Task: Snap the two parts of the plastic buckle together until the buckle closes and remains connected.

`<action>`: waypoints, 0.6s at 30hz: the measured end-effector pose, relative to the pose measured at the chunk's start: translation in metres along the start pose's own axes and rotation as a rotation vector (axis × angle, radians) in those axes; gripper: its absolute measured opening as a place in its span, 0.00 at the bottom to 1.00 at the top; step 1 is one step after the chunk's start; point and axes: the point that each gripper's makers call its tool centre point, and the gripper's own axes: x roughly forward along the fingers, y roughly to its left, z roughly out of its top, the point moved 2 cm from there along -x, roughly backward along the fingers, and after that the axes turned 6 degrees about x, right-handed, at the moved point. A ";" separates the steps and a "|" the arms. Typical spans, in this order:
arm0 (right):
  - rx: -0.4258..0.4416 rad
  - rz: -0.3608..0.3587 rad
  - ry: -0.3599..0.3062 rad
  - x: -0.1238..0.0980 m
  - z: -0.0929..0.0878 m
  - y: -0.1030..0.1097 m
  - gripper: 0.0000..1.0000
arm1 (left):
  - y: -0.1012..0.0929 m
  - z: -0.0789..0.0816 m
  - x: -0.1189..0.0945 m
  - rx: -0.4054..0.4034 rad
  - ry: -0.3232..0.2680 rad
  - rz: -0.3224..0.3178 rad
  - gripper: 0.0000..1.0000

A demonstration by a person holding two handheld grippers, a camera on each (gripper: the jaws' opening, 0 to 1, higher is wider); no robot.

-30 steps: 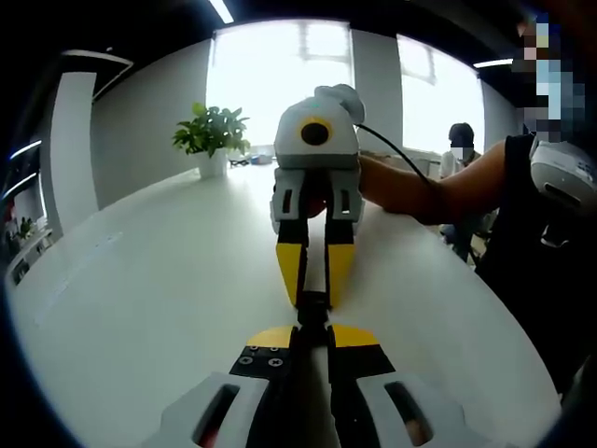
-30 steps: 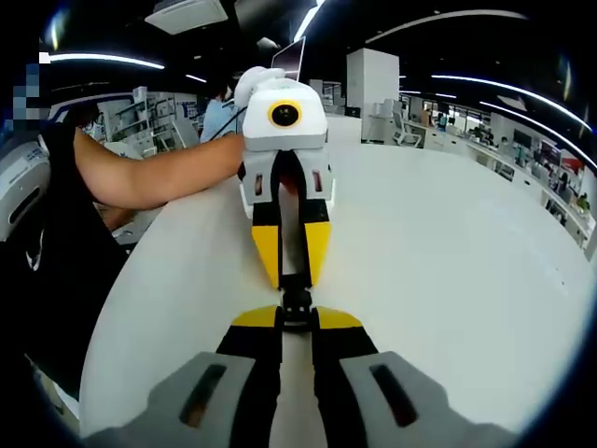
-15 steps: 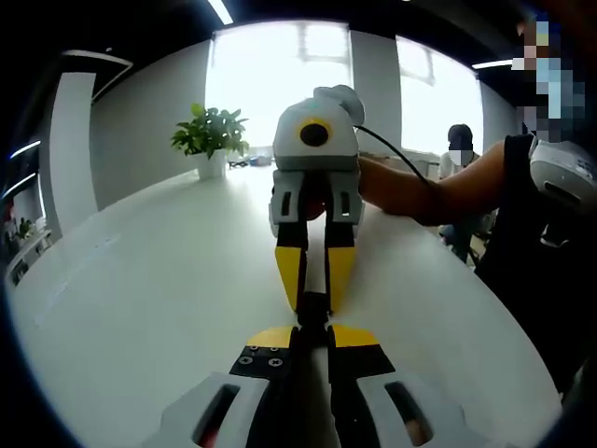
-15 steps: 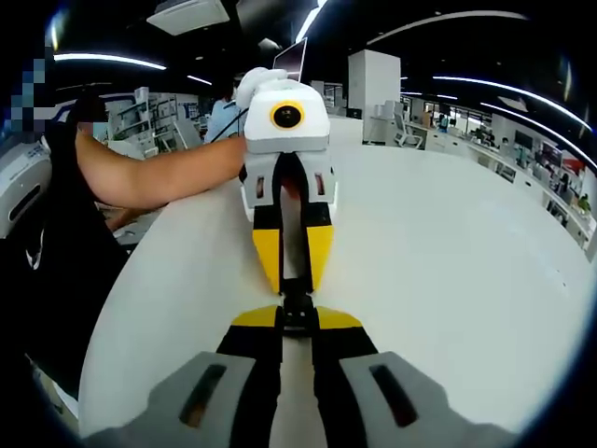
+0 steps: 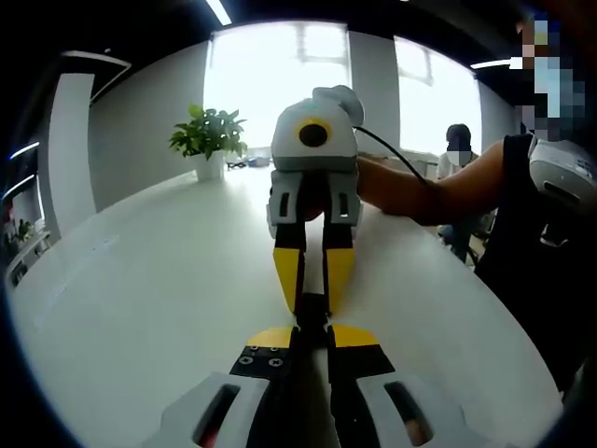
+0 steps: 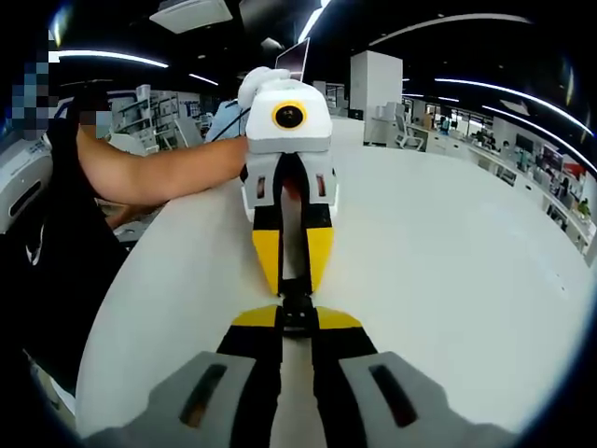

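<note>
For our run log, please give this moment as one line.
left gripper: shut on buckle | right gripper: shut on buckle | grippers tip to tip above white table | closure: cannot tell

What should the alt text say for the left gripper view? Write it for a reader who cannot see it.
Two yellow-tipped grippers meet nose to nose over a white table, pinching a small black buckle between them: the left gripper rises from below, and the right gripper faces it. A person's arm holds the right one; a potted plant stands behind.

The right gripper [image 6: 297, 322] and left gripper [image 6: 293, 285] meet tip to tip, both clamping the black buckle [image 6: 296, 307] above the white table [image 6: 448, 280].
</note>
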 end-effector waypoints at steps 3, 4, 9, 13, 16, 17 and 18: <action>-0.006 0.000 0.000 0.000 0.000 0.000 0.10 | -0.001 0.001 0.001 0.016 -0.001 -0.001 0.09; -0.008 0.000 0.001 -0.001 0.000 0.000 0.10 | -0.001 0.001 0.001 0.019 -0.002 -0.002 0.09; -0.012 0.002 0.001 -0.001 -0.001 0.000 0.09 | 0.000 0.001 0.002 0.024 -0.009 -0.006 0.09; -0.006 0.005 -0.001 -0.001 -0.001 0.000 0.09 | -0.002 0.002 0.003 0.023 -0.014 -0.014 0.08; -0.010 0.007 -0.002 -0.001 0.000 0.000 0.09 | -0.002 0.002 0.003 0.023 -0.016 -0.022 0.08; -0.013 0.010 -0.003 -0.001 0.000 0.001 0.09 | -0.003 0.002 0.003 0.025 -0.017 -0.025 0.08; -0.016 0.012 -0.003 -0.001 0.000 0.001 0.09 | -0.003 0.002 0.004 0.025 -0.016 -0.027 0.08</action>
